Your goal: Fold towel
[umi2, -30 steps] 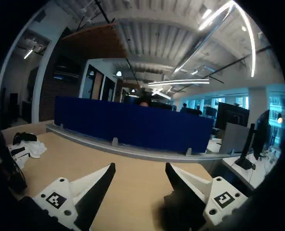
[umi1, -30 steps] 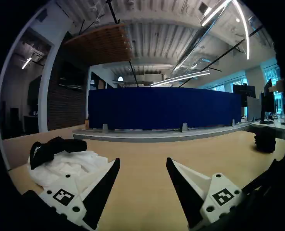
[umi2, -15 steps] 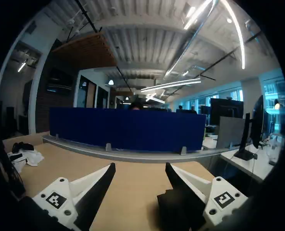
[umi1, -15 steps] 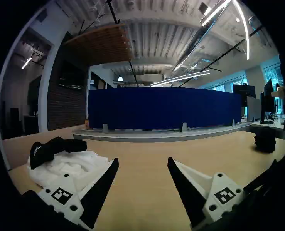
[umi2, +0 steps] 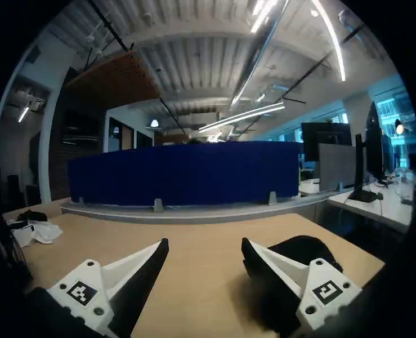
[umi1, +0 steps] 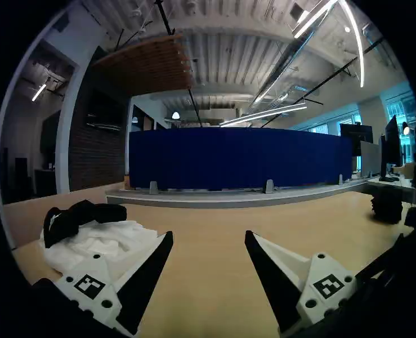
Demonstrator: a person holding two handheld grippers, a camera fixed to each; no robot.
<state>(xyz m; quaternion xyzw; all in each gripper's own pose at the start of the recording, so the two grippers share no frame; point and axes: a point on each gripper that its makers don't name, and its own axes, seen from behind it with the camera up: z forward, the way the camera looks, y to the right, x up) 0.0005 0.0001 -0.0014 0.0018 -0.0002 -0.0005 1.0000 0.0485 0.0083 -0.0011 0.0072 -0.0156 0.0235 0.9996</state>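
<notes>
- White towel (umi1: 109, 241): crumpled heap on the wooden table (umi1: 219, 225). Near edge hidden behind a finger of the left gripper (umi1: 209, 239); far edge covered by a black cloth item (umi1: 78, 217), kind not discernible.
- White towel (umi2: 39, 231), right gripper view: too small to make out its folds.
- Black bundle (umi1: 387, 204): small and dark at the table's far right, kind unclear. In the right gripper view, black bundle (umi2: 303, 250) is partly hidden behind a finger of the right gripper (umi2: 205, 243).
- Both grippers: bodies cut off at the lower edge.

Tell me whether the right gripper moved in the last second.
Yes. The right gripper rolled clockwise: the blue divider, slanted before, now sits level, and the black bundle shows past its fingers.
</notes>
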